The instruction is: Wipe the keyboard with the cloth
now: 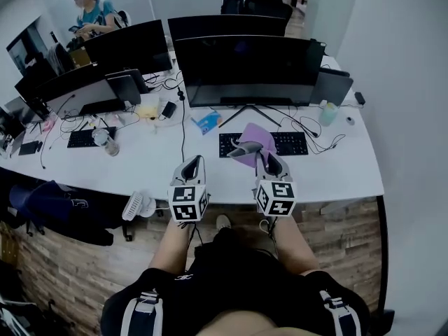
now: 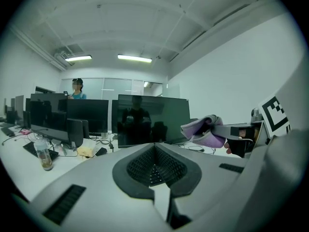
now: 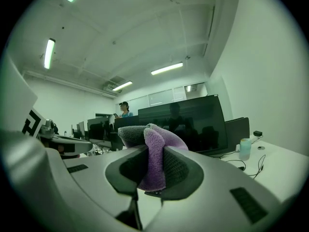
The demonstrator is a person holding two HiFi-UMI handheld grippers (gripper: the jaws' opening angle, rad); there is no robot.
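Cloth, purple and bunched, is pinched between the jaws of the right tool, held above the near part of the white bench. The left tool hovers beside it, jaws together and empty. Just beyond the cloth lies the black keyboard, its long axis running left to right; the right tool is nearer. A dark monitor stands behind.

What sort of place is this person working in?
Most likely an open-plan office. Long white desks hold rows of large monitors and keyboards, office chairs stand behind them, and strip lights run along the ceiling.
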